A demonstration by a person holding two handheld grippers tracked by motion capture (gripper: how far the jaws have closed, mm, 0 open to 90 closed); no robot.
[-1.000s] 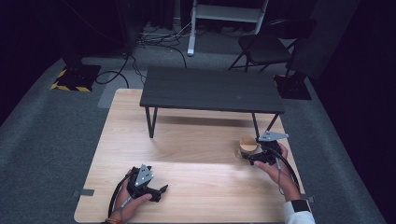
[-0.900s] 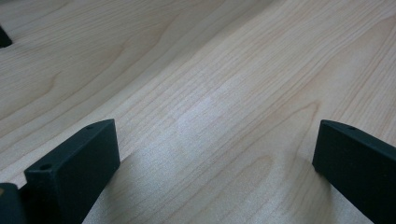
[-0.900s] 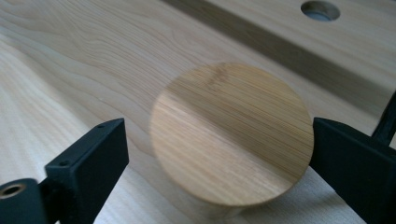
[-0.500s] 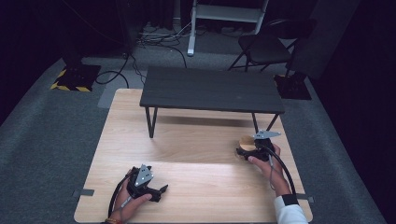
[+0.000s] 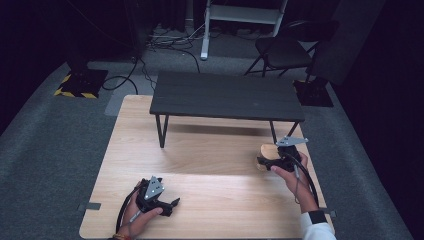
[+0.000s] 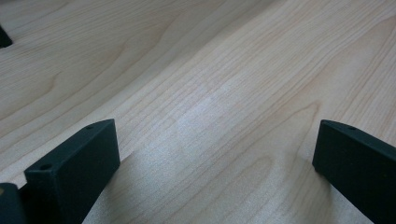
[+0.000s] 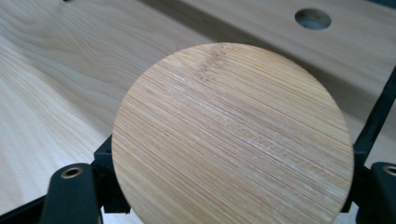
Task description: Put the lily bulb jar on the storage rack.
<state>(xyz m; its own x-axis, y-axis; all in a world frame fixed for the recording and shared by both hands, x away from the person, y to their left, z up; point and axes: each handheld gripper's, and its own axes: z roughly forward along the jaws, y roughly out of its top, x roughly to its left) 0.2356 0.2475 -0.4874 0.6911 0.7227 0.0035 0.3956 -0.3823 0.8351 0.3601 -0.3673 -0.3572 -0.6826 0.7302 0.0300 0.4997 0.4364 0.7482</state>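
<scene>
A round bamboo disc (image 7: 233, 135) sits between the jaws of my right gripper (image 7: 229, 186), and its edges meet both jaws. From above, the disc (image 5: 266, 151) lies at the right side of the light wooden tabletop (image 5: 200, 150), with my right gripper (image 5: 263, 162) shut on it from the right. My left gripper (image 5: 175, 202) rests near the front left edge of the table. Its jaws stand wide apart over bare wood, and my left gripper (image 6: 215, 154) holds nothing.
A low black bench-like table (image 5: 227, 95) stands across the back of the tabletop, and one of its thin legs (image 7: 378, 112) is close beside the disc. A round hole (image 7: 313, 18) is in the wood beyond the disc. A chair (image 5: 285, 50) and cables lie on the floor behind.
My right hand has slid a little to the left, bringing its gripper closer around the disc. The left gripper has stayed put.
</scene>
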